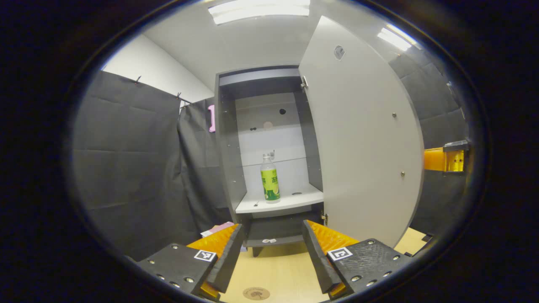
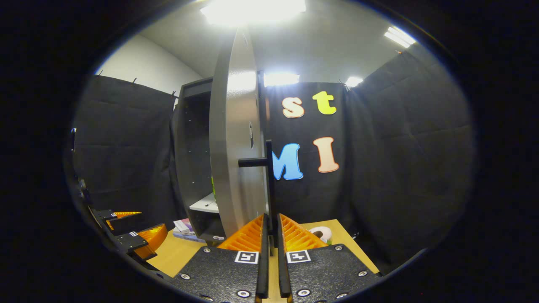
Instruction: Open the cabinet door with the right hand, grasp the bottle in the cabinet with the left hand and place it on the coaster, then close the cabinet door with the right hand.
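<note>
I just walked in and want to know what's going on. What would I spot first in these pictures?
First, the bottle with the green label, standing upright and alone on the white shelf inside the cabinet. Next, the big grey cabinet door, swung wide open to its right. The right gripper is clamped on the door's thin dark handle, while the left gripper waits open, facing the bottle.

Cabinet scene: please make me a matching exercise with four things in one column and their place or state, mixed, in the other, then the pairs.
Things:
1. bottle
2. cabinet door
3. coaster
4. right hand-held gripper

Place or state:
A. swung open
B. shut on the door handle
C. upright on the cabinet shelf
D. flat on the table

Pairs: 1-C, 2-A, 3-D, 4-B
</note>
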A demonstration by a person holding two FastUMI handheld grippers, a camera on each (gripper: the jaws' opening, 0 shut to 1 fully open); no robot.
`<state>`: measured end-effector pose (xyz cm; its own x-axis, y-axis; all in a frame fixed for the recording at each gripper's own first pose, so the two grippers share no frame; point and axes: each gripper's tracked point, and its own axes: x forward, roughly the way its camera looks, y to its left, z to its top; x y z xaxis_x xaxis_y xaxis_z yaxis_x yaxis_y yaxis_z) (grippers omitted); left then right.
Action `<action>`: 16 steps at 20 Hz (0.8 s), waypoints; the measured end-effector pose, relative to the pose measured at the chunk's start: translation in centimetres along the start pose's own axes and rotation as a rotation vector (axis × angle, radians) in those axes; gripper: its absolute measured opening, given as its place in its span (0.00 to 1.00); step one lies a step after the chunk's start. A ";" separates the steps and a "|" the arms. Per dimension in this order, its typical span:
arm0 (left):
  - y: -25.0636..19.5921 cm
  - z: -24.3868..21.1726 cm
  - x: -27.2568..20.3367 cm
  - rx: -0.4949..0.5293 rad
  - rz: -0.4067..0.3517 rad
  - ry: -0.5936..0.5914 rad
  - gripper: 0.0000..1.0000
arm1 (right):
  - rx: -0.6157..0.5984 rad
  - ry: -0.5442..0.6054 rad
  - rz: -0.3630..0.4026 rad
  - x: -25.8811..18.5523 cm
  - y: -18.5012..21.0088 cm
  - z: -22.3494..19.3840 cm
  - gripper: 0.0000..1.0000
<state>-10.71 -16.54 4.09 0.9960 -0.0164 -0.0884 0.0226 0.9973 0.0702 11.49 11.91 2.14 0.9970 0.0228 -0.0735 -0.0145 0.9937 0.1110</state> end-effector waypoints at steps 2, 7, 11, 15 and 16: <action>-0.1 0.5 1.2 -0.002 -0.001 -0.012 0.80 | 0.078 0.011 0.035 0.3 0.6 -0.4 0.08; 1.8 0.4 6.3 -0.004 0.052 -0.020 0.84 | 0.054 0.004 0.000 0.9 -1.2 0.0 0.13; 2.5 -0.3 11.7 -0.054 0.054 -0.016 0.80 | 0.027 0.015 -0.035 0.6 -2.9 -0.1 0.46; 2.1 0.2 17.0 -0.083 0.026 -0.028 0.84 | 0.039 -0.006 -0.071 0.0 -3.9 -0.3 0.88; 2.1 0.2 18.6 -0.074 0.023 -0.031 0.80 | 0.033 -0.002 -0.074 -0.4 -4.0 -0.8 0.95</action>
<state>7.84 -14.80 2.80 0.9984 0.0056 -0.0566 -0.0057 1.0000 -0.0020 11.11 7.97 0.93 0.9955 -0.0509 -0.0805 0.0617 0.9885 0.1380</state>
